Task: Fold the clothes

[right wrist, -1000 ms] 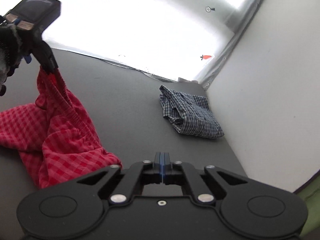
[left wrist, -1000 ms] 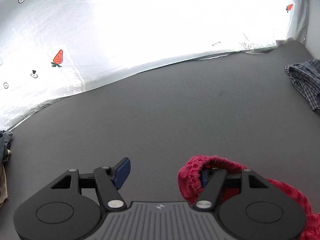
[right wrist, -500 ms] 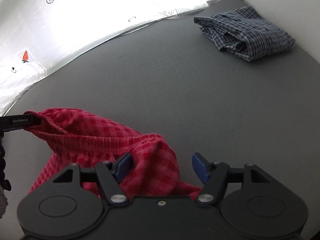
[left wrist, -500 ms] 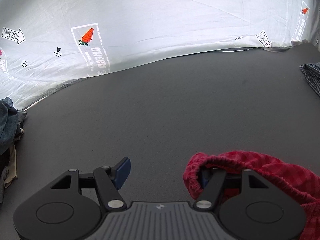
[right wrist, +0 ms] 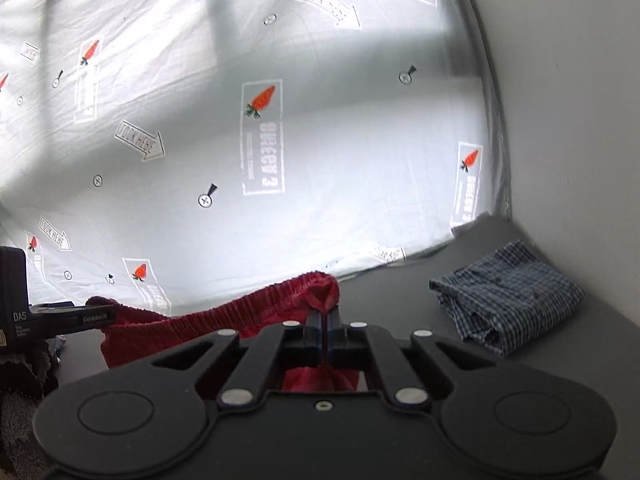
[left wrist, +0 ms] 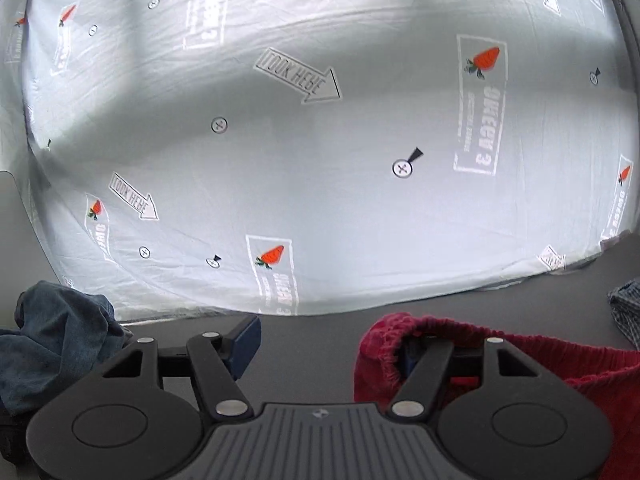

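Observation:
Red checked shorts [right wrist: 224, 318] hang stretched by their elastic waistband between my two grippers, lifted above the dark grey table [right wrist: 400, 300]. My right gripper [right wrist: 325, 322] is shut on one end of the waistband. My left gripper [left wrist: 324, 340] stands open, with the other end of the waistband [left wrist: 384, 344] hooked over its right finger; its left finger [left wrist: 244, 340] is bare. The left gripper also shows in the right wrist view [right wrist: 72, 314] at the left, holding the shorts' far end.
A folded blue checked shirt [right wrist: 508, 300] lies at the right by the white wall; its edge shows in the left wrist view [left wrist: 628, 312]. A heap of blue clothes [left wrist: 56, 344] lies at the left. A white printed sheet [left wrist: 320, 160] hangs behind the table.
The right gripper has shut on the waistband. Both grippers have risen and tilted up, lifting the shorts and stretching the waistband between them; the views now face the sheet.

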Available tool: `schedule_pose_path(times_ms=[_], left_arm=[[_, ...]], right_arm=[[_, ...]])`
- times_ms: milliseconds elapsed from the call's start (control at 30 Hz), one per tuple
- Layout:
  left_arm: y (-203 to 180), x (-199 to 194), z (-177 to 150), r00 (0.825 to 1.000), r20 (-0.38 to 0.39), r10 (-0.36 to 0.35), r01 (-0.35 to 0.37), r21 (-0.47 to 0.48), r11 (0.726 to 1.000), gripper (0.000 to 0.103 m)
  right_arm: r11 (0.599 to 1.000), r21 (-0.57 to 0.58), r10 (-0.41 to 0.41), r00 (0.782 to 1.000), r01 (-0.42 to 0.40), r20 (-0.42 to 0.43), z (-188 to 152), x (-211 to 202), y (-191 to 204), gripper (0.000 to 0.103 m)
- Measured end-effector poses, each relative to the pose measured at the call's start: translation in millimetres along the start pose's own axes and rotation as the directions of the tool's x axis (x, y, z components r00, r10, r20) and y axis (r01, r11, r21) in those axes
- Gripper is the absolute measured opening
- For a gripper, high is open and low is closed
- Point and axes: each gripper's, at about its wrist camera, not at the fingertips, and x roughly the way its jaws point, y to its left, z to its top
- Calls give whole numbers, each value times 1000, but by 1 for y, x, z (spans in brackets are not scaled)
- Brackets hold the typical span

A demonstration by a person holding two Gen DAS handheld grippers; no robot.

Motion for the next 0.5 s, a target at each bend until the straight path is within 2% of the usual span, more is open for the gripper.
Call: schedule_pose_path(times_ms=[67, 133, 267, 367, 500], left_arm=[[15, -24, 25, 994, 100, 45, -41, -36, 998, 67], [33, -50, 42, 980, 183, 83, -72, -69, 995, 67], [66, -100, 60, 934, 316, 166, -136, -114, 984, 67], [87, -134, 64, 902, 369, 225, -191, -127, 973, 67], [114, -174, 60, 875, 400, 271, -226, -159, 961, 67]], right_arm=[[999, -33, 36, 997, -33, 76, 19, -18, 10, 2], [996, -67, 73, 987, -64, 146, 37, -36, 19, 2], [983, -101, 171, 964, -153, 202, 53, -65, 27, 2], [970, -106, 236, 950, -219, 206, 58, -81, 33, 3], [949, -159, 302, 929, -271, 215, 57, -108, 45, 3]])
